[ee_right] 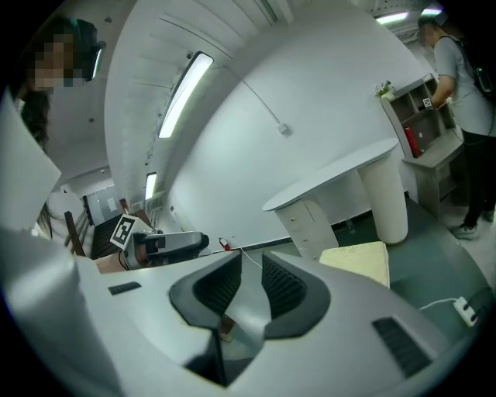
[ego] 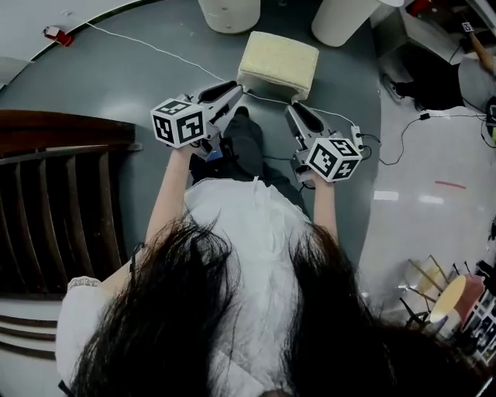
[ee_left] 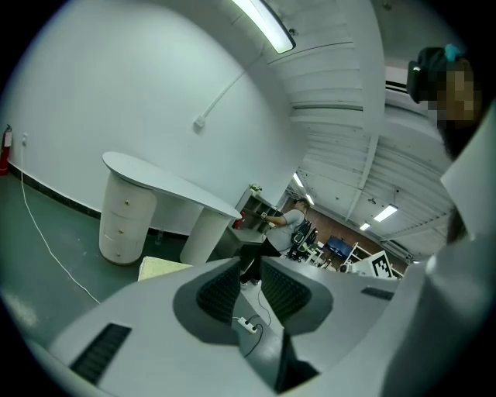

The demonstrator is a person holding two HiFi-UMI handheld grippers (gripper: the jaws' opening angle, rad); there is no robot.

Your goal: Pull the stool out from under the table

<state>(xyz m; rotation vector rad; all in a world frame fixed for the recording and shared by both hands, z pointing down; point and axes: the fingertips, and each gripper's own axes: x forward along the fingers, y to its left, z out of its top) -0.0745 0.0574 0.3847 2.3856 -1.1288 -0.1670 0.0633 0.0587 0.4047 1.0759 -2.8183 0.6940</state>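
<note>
The stool (ego: pixel 277 62), a low block with a cream cushion top, stands on the grey floor in front of the white table's round legs (ego: pixel 229 14). It also shows in the left gripper view (ee_left: pixel 159 268) and the right gripper view (ee_right: pixel 358 260), beside the white table (ee_right: pixel 333 182). My left gripper (ego: pixel 235 91) hovers just short of the stool's near left corner, without touching it. My right gripper (ego: pixel 297 113) hangs near its right corner. Each gripper's jaws (ee_left: pixel 249 267) (ee_right: pixel 252 264) stand a narrow gap apart with nothing between them.
A white cable (ego: pixel 155 50) runs across the floor to a power strip (ee_left: pixel 248 326) by the stool. Dark wooden steps (ego: pixel 54 201) lie at the left. A person (ee_right: pixel 457 70) stands at a shelf unit behind the table. More cables (ego: pixel 411 124) trail at the right.
</note>
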